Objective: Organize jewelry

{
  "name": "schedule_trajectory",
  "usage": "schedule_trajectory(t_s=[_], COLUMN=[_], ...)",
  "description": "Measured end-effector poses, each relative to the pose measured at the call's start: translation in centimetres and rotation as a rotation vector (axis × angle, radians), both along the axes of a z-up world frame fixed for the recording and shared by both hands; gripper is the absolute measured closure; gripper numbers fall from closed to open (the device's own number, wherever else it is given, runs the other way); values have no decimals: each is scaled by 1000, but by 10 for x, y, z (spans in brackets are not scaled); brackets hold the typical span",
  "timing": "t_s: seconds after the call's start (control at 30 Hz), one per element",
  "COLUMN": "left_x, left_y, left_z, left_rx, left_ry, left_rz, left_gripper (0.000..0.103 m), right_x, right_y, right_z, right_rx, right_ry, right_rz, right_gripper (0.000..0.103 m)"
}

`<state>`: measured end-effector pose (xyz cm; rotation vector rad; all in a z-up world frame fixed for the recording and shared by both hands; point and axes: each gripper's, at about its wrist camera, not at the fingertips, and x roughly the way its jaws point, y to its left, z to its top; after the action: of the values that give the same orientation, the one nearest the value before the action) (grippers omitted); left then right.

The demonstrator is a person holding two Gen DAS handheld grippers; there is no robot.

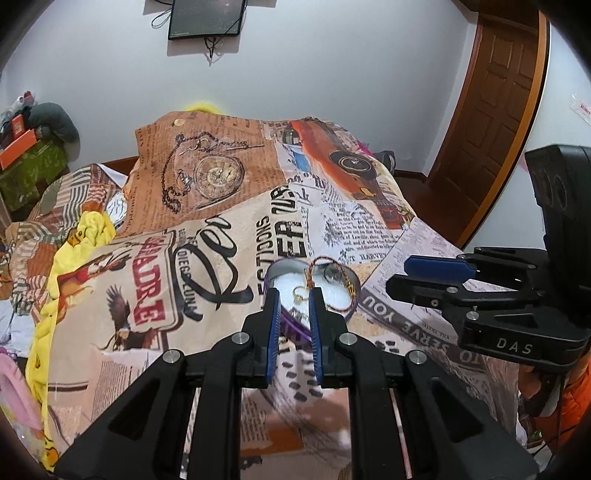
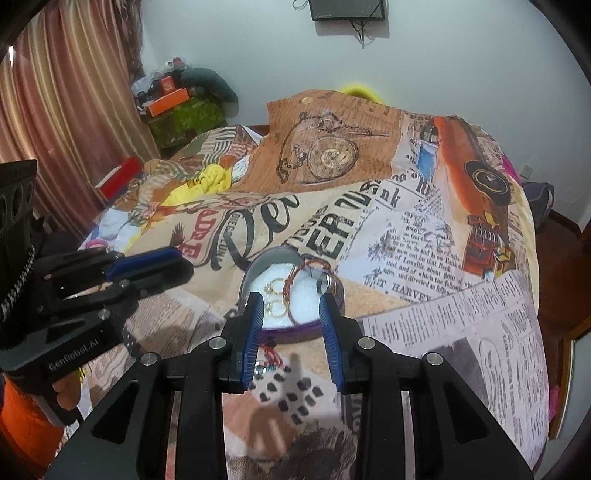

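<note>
Across the bed: one newspaper-collage bedspread [image 2: 424, 258], printed with a pocket watch and an orange car, rumpled over whatever lies under it. Far edge hidden behind its own hump.

Around the room: one brown panelled door [image 1: 495, 110], cut off at top and bottom; one striped curtain [image 2: 66, 92], partly out of frame; one dark wall monitor [image 2: 347, 9], top edge cropped, cables hanging below. One yellow cloth [image 1: 92, 229] bunched at the bedspread's far side, extent not determinable.

Tools counted: two. Left gripper [image 1: 294, 295] with fingers parted by a narrow gap, nothing held between the pads; seen from the other wrist as hovering well to the side of the tin. Right gripper [image 2: 291, 302] spread wider, likewise grasping nothing, poised just before the tin's near rim.

Containers counted: one heart-shaped purple tin [image 2: 291, 329], lid off, lined with white foam, resting on the bedspread between both tools. Near wall partly masked by finger pads in both views.

Contents of tin: one braided red-and-gold cord bracelet [image 2: 300, 271], draped over the far rim; two gold hoops [image 2: 275, 286], lying side by side on the foam; one round silvery piece [image 2: 324, 283] against the wall, kind not determinable.

Outside the tin, just before it: one small red-and-blue item [image 2: 267, 360], half hidden behind a pad, not identifiable.
</note>
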<state>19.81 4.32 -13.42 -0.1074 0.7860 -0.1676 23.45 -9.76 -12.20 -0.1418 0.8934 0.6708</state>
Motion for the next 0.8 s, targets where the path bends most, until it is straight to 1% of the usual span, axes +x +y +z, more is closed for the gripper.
schedule_trajectory(t_s=[0.17,0.37,0.47,0.53,0.8], left_x=[-10,-16,-17,-16,-6], left_y=[2,5,2,-4,-34], left_z=[-9,-28,-38,-43,-63], left_rx=[2,-17,-42,-36,-42], left_ry=[30,84,120,135,184], left_rz=[2,3,-18,-39,-118], left_gripper=[89,89,89,89,89], right_x=[-8,-17,-19,-19,-14], right_y=[1,9,9,6,-14], right_z=[-14,-37,-47,-52,-61], right_rx=[-29,-96,-135,-152,-146], right_ry=[37,78,87,94,131], right_rz=[9,46,52,48,8], right_gripper=[75,75,75,75,75])
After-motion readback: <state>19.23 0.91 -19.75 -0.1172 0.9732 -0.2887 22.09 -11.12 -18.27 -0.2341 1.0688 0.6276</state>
